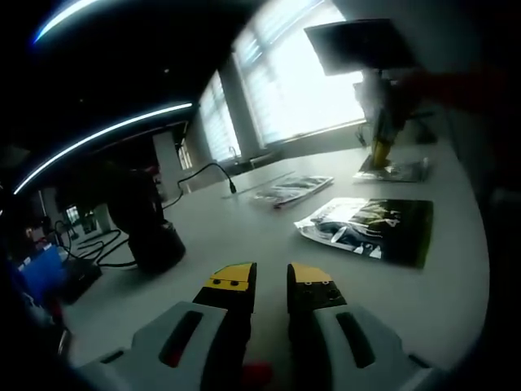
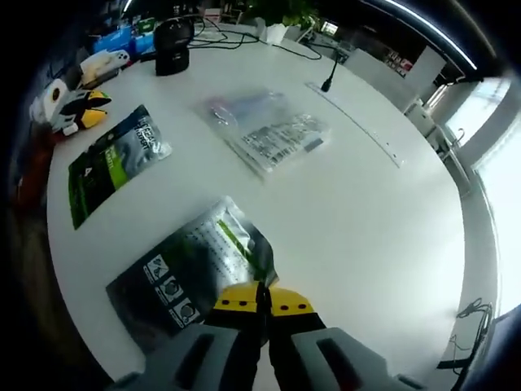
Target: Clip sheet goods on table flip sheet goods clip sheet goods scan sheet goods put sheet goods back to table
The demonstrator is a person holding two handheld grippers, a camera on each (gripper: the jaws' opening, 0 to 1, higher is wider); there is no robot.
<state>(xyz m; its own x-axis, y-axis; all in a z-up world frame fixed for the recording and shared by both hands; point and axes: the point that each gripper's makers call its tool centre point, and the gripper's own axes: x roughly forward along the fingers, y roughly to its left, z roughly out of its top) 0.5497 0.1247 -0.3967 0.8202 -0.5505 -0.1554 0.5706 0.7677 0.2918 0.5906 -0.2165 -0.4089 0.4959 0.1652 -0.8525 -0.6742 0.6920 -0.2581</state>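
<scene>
My right gripper point(image 2: 262, 300) is shut on the near edge of a dark foil pouch point(image 2: 183, 273) that lies printed side up on the white table point(image 2: 383, 220). In the left gripper view that gripper point(image 1: 381, 151) stands far off over the same pouch point(image 1: 399, 170). My left gripper point(image 1: 271, 281) hovers low over the table with its jaws a little apart and nothing between them. A green and silver pouch point(image 1: 370, 228) lies flat ahead of it, to the right. That pouch point(image 2: 114, 159) also lies beside the left gripper point(image 2: 77, 110) in the right gripper view.
Clear plastic packets point(image 2: 264, 130) lie mid-table, also seen as packets point(image 1: 289, 189) from the left. A black scanner point(image 1: 146, 232) with cables stands at the left; the scanner point(image 2: 172, 45) is far off in the right gripper view. A small microphone point(image 2: 330, 81) stands near a table seam. Bright windows point(image 1: 301, 81) lie beyond.
</scene>
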